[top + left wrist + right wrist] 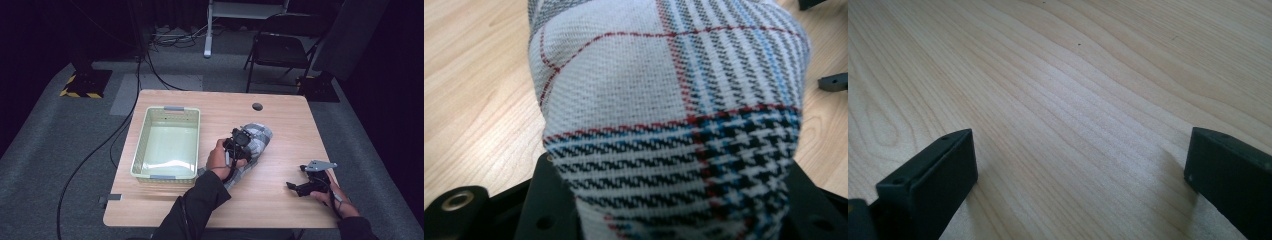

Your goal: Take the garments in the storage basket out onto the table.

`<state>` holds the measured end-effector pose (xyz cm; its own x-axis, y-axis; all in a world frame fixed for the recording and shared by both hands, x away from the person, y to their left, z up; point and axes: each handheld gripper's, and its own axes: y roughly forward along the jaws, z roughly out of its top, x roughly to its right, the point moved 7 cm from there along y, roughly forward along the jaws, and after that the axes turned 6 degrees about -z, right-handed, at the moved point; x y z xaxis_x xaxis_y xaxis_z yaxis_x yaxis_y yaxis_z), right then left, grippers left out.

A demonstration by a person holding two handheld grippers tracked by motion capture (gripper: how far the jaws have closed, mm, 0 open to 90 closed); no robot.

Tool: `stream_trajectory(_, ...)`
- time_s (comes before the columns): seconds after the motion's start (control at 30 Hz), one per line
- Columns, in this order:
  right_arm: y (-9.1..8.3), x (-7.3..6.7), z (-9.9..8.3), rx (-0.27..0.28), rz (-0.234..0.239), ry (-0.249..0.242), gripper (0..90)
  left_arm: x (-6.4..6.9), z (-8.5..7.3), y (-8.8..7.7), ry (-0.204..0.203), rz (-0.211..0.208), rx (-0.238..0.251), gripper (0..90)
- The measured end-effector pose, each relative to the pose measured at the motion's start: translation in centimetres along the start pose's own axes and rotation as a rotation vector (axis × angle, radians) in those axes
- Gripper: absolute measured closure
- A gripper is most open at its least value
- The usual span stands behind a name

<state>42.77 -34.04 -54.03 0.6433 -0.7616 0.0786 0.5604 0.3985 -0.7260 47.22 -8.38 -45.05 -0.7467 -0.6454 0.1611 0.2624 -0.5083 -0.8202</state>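
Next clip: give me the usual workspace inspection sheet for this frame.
Surface: light wood table with a round cable hole.
Job's things: plaid cloth at mid-table; pale green basket to its left, empty.
Clutter: nothing seen.
Grippers: left gripper has its jaws either side of the cloth; right gripper open, low over bare wood.
Cables: black cable across the floor.
Surroundings: grey carpet, folding chair, dark backdrop.

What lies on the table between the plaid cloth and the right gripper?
Nothing: in the high view, bare wood of the table separates the plaid cloth from the right gripper, whose jaws stand open.
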Motion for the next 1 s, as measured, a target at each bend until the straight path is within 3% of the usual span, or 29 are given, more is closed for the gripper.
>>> stream_trajectory(0.33, 0.0, 0.0, 0.0, 0.000, 0.000, 0.000, 0.5, 0.0, -0.7, 1.3, 0.002, 0.029, -0.011, 50.0)
stream_trajectory(1.0, 0.0, 0.0, 0.0, 0.000, 0.000, 0.000, 0.5, 0.3, -2.1, 3.3, 0.066, 0.087, -0.086, 42.4)
